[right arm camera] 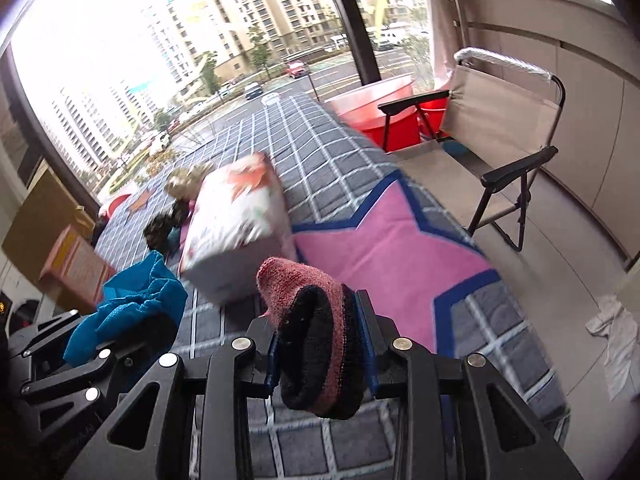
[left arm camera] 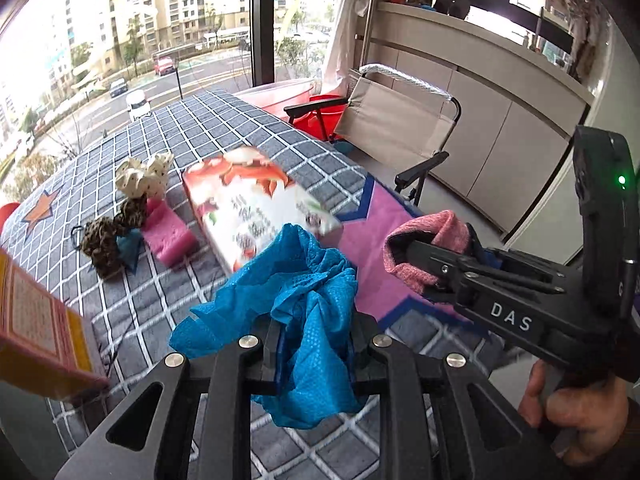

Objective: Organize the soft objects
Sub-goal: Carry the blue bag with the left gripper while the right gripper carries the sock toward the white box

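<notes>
Far left edge of the left wrist view there's a stiff yellow and pink cardboard box (left arm camera: 38, 328), corner poking over the checked quilt (left arm camera: 224, 128), which is a grey padded thing with white grid lines and a big pink star (left arm camera: 384, 216) outlined in blue. Next over, a little pile: a cream spotted scrunchie (left arm camera: 142, 174), two dark knobbly scrunchies (left arm camera: 110, 236) touching it, and a pink sponge block (left arm camera: 168, 236) right beside them. Then a glossy tissue pack (left arm camera: 252, 200), soft-cornered and rectangular, lying on the quilt mid-table.

The left gripper (left arm camera: 314, 344) is pinched tight on a blue mesh cloth (left arm camera: 296, 312), thin, crinkly stuff bunched up and hanging off both sides of the fingers, held up over the near edge of the quilt.

To the right, the right gripper (right arm camera: 322, 344) is clamped on a pink knit sock (right arm camera: 316, 320) with a dark cuff, fuzzy ribbed weave, folded over the fingertips. It's tilted in from the right, with the person's hand (left arm camera: 576, 408) wrapped round the handle low in the corner. Both grippers sit near each other, not touching.

The star patch under the sock is bare. Past the quilt's right edge there's floor, a beige folding chair (left arm camera: 400, 120) and red tubs (right arm camera: 376, 108) by the window.
</notes>
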Available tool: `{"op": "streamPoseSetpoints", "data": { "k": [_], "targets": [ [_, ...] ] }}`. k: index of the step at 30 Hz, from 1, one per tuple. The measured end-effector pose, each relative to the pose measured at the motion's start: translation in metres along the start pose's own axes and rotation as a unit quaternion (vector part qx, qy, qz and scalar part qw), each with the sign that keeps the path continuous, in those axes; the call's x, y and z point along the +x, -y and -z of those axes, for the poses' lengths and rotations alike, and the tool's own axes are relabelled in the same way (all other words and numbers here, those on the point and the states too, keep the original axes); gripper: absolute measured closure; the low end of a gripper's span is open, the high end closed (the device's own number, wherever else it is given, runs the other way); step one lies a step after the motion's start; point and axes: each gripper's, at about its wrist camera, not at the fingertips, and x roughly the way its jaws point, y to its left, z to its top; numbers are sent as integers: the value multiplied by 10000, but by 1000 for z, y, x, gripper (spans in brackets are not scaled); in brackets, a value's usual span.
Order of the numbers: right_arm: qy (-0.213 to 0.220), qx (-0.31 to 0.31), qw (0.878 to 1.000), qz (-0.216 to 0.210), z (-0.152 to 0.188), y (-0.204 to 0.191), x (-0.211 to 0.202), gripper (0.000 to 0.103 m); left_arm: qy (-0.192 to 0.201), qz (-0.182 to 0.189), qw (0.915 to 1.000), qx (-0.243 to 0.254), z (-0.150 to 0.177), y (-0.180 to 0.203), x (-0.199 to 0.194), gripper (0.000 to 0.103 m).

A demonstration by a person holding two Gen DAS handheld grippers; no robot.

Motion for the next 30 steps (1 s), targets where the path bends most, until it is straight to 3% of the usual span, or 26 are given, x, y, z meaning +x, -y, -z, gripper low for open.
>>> {"op": "streamPoseSetpoints", "data": {
  "k": [3,8,17,23,30],
  "targets": [
    [-102,219,9996,-142,-26,9,0,70,-162,160,9997,-34,-21,3,1,80],
    [-475,691,9934,-787,-61,20,7,70,-573,463,9969,-283,-54,-7,9,80],
    [-736,1137,9859,-986,-89,30,28,70,-881,-37,9948,-509,-80,-31,22,79],
    [-1011,1511,9752,-1262,-100,33,45,70,-1086,-117,9909,-787,-91,-53,34,79],
    [-1142,1339,9754,-1324,-120,9,60,70,-1289,-435,9820,-1307,-87,-97,51,79]
  ]
}}
